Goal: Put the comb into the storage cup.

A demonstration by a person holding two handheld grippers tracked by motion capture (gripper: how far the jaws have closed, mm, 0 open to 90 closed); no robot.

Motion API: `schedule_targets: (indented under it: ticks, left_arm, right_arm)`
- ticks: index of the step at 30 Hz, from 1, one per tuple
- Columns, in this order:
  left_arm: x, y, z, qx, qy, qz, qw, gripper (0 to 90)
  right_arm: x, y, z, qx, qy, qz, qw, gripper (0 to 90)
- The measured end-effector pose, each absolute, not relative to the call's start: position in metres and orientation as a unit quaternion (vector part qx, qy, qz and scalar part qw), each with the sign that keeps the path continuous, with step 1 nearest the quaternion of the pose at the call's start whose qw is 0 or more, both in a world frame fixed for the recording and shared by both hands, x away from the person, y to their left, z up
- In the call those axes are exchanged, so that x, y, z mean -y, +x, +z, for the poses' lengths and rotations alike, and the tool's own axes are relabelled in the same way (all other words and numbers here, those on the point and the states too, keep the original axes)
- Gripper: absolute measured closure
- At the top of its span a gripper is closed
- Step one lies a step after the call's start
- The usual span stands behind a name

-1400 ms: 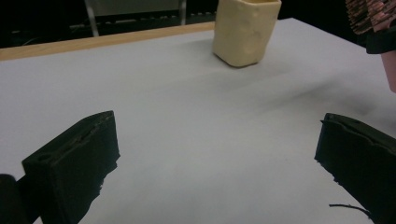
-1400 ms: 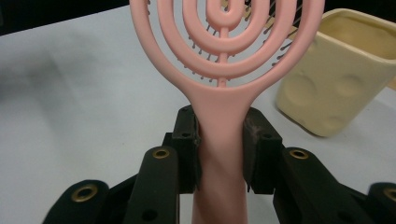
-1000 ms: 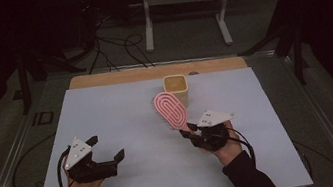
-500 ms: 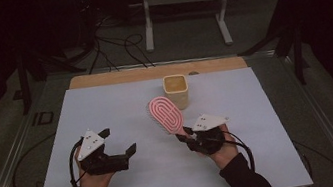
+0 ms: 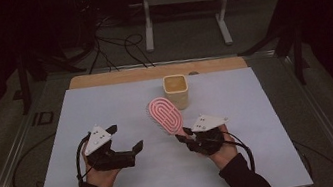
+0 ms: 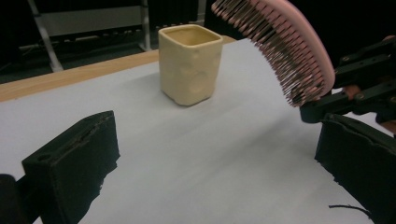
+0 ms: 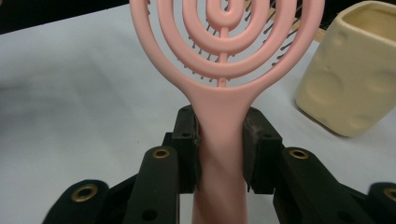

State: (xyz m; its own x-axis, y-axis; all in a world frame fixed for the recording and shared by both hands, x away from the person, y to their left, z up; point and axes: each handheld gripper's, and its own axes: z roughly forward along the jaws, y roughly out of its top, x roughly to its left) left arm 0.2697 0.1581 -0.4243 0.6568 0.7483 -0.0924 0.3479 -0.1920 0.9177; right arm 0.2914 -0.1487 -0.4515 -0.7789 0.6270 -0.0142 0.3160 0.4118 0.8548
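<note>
Edging inward over the past second, the left gripper (image 5: 124, 143) has closed some of the ground between itself and the cream cup (image 5: 176, 91), while the right gripper (image 5: 185, 136) has kept nearly to its spot and let the pink hairbrush (image 5: 164, 115) lean a little further to the left of the cup. The brush is clear of the white mat (image 5: 258, 109), its oval head hanging just in front of the cup and to its left, its handle running back and away from the cup into the right gripper. In the right gripper view the two black pads (image 7: 254, 147) are pressed against either side of the handle, just below the neck where the looped head begins. The left gripper's jaws stand wide apart with nothing between them; from its own camera the cup sits ahead and the bristles (image 6: 266, 44) arch in from the upper right. The brush looks like light, stiff moulded plastic with an open, ringed back and springy tines, so it should carry easily but could pivot in a smooth-sided clamp. The narrow handle appears the sound place to hold it; the bristled face would likely bend and slip. The cup stands upright near the mat's far edge.
</note>
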Motion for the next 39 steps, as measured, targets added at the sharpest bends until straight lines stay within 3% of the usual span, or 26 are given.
schedule_targets:
  ticks: [39]
  left_arm:
    - [-0.122,0.283,-0.415,-0.352,0.755,0.171,0.526,0.0]
  right_arm:
    - [0.147,0.291,-0.453,-0.826,0.281,0.459,0.168,69.8]
